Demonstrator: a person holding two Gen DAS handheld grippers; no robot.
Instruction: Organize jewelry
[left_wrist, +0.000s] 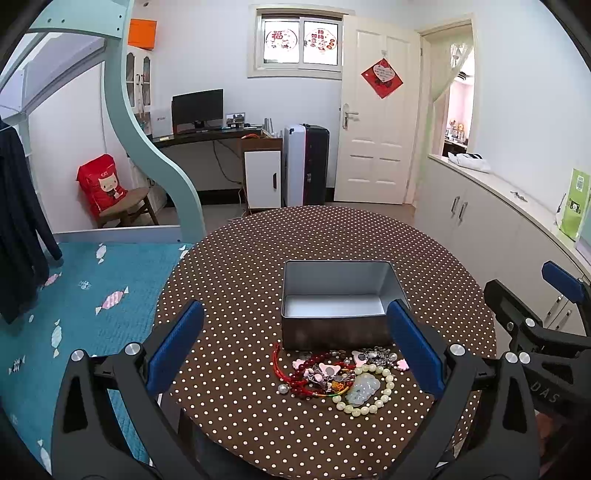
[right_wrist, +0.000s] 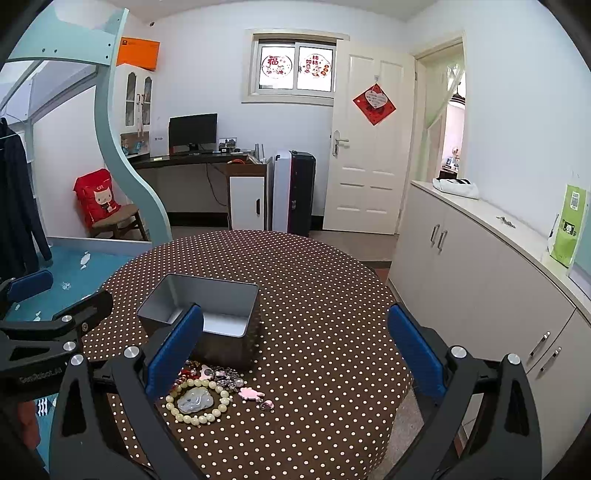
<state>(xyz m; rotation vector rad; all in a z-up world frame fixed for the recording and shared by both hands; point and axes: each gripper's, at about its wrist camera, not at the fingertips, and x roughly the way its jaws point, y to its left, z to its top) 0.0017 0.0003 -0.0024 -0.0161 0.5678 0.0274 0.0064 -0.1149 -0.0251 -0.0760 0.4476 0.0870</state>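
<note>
Round bench (left_wrist: 258, 258) under brown white-dotted cloth. Open rectangular silver metal tin (left_wrist: 338, 306), nothing visible inside. Tangled jewelry heap (left_wrist: 336, 376) touching the tin's near wall: pale bead bracelet (left_wrist: 369, 387) ringing a jade pendant, red beads, pink charms. Left tongs (left_wrist: 295, 350) and right tongs (right_wrist: 295, 354): spread wide, holding nothing, above bench.

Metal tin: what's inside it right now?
The metal tin shows only bare floor and inner walls; no jewelry is visible in it. Its near wall hides the front strip of floor. The jewelry pile lies on the tablecloth in front.
</note>
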